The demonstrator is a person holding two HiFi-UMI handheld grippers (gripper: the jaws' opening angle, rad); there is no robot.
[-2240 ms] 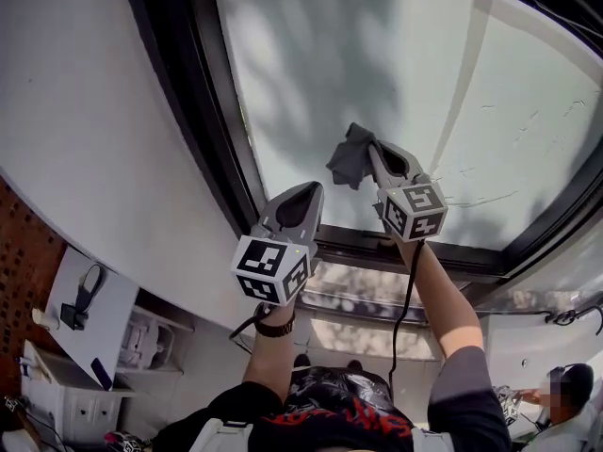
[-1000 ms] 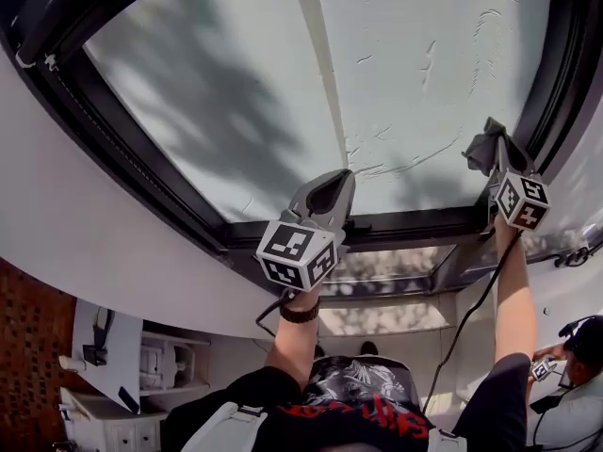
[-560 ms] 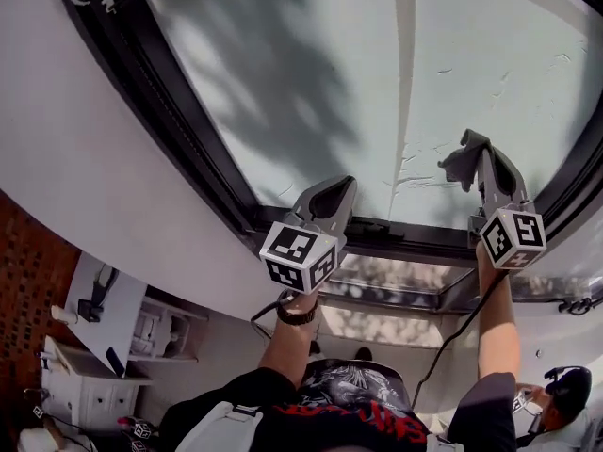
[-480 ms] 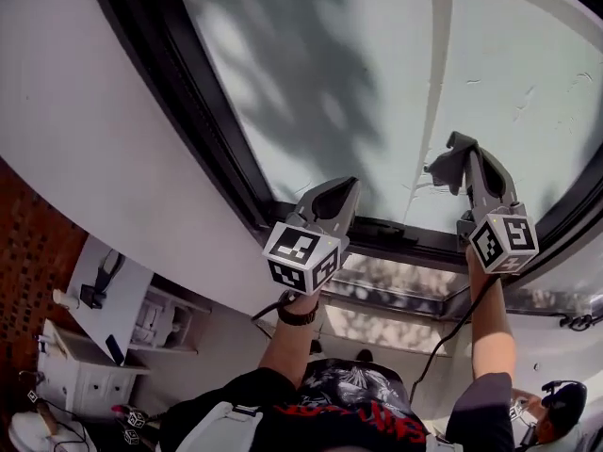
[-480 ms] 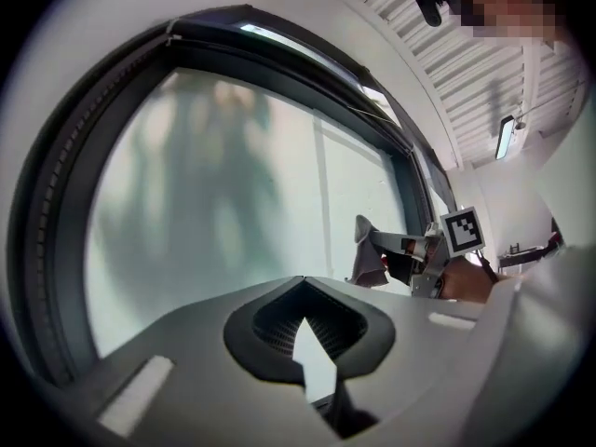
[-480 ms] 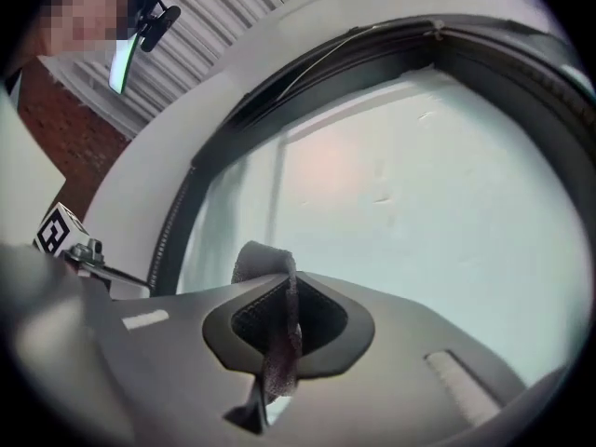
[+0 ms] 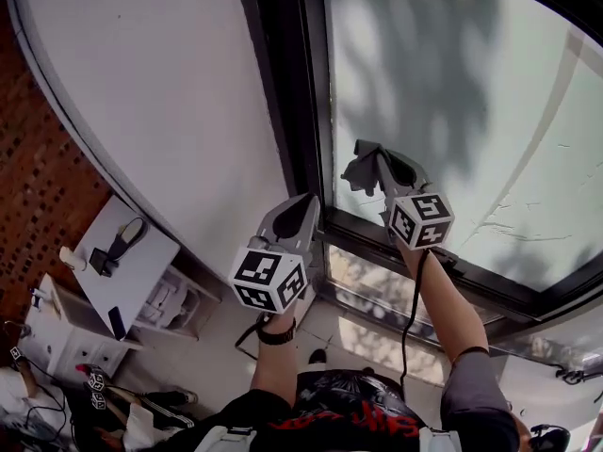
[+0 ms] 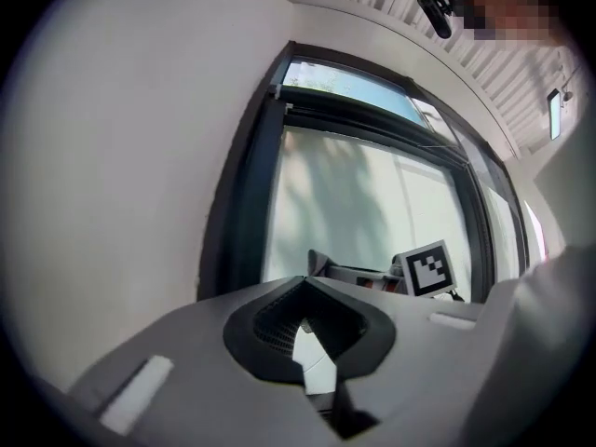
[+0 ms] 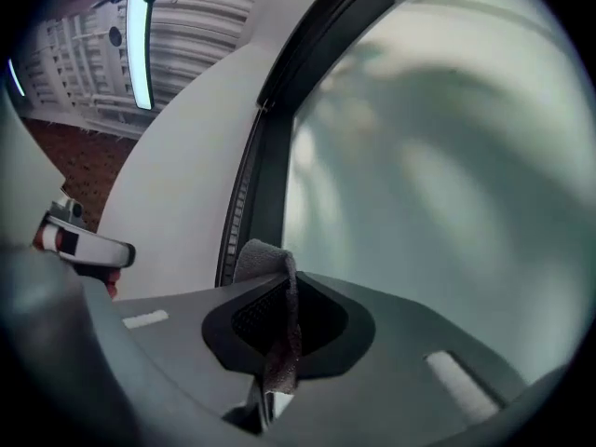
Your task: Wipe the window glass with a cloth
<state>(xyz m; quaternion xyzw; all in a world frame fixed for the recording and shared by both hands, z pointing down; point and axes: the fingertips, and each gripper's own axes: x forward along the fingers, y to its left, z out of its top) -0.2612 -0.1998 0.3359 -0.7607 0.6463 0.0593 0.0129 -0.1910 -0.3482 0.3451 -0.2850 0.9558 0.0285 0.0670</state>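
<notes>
no text legible — only markers

upper left: plain white wall (image 7: 141,92) | left edge: red brick wall (image 7: 38,177) | lower left: white cabinet top (image 7: 141,271) carrying a black strapped device (image 7: 118,248) and a dark flat slab (image 7: 116,322) | bottom centre: pale sunlit floor (image 7: 325,328) | right gripper view, upper left: lit strip light (image 9: 140,40)

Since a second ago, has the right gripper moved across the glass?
Yes. The right gripper, shut on the cloth, has crossed the pane from the frame's right side to its left upright, near the lower corner.
</notes>
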